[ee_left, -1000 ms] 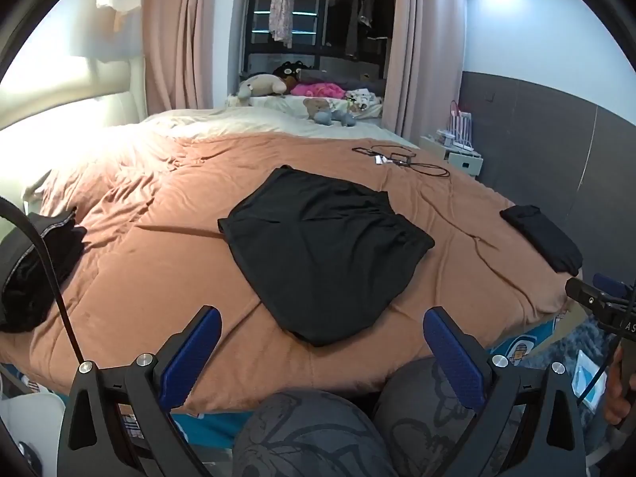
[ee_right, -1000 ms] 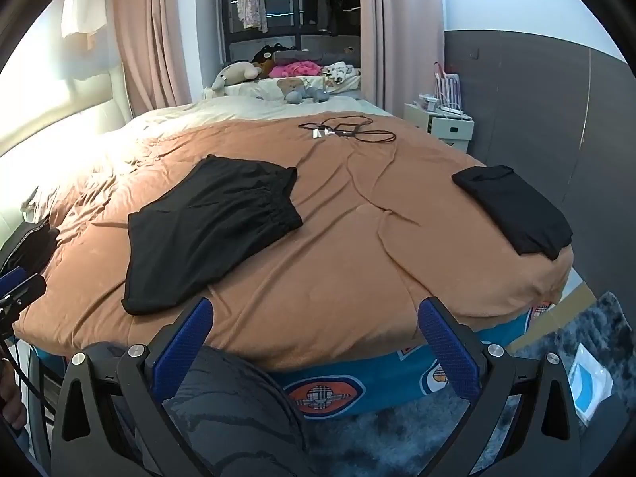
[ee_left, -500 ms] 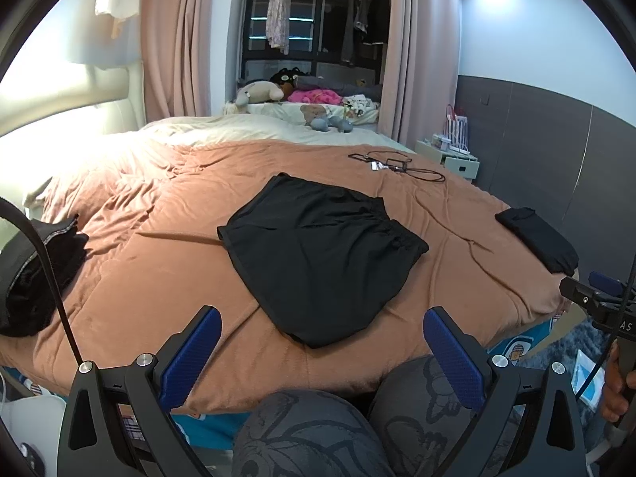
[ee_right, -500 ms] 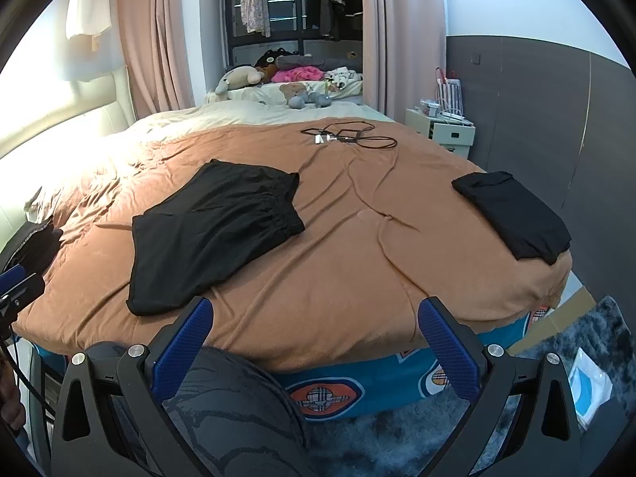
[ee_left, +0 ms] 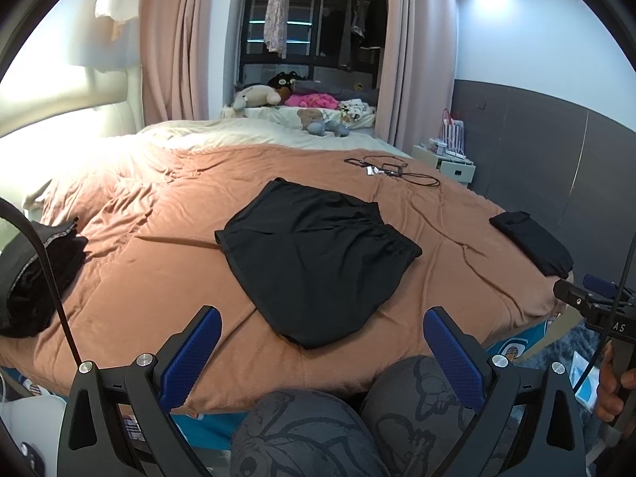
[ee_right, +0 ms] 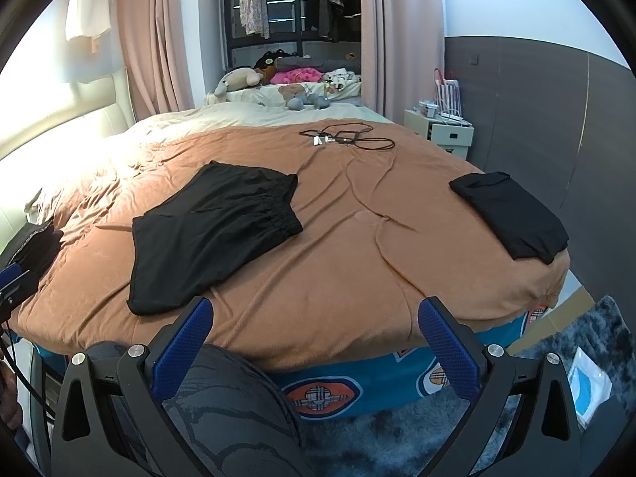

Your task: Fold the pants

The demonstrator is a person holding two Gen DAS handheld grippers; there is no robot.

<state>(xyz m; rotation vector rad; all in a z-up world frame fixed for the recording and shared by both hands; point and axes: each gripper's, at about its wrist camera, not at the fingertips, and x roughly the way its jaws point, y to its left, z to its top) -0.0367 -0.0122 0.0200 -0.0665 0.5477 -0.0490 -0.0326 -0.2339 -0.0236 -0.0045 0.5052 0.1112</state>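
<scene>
Basically both tools hang off the near edge of the bed, nothing held: left gripper [ee_left: 322, 342] has its blue fingers [ee_left: 190, 353] spread wide, right gripper [ee_right: 316, 342] likewise gaping, both above the person's patterned knees [ee_left: 302, 433]. Black shorts [ee_left: 318, 254] lie flat and unfolded mid-bed on the brown blanket [ee_left: 159, 278], waistband toward the right. Folded black garment [ee_right: 512, 218] sits near the right edge, well apart; dark pile [ee_left: 35, 274] at left edge, cables [ee_right: 346, 139] farther back.

Black matt cloth shorts [ee_left: 318, 254], smooth, gathered waistband. Brown soft matt cloth bedcover [ee_right: 338, 270], creased. Claw pads [ee_right: 449, 351]: blue textured plastic.
</scene>
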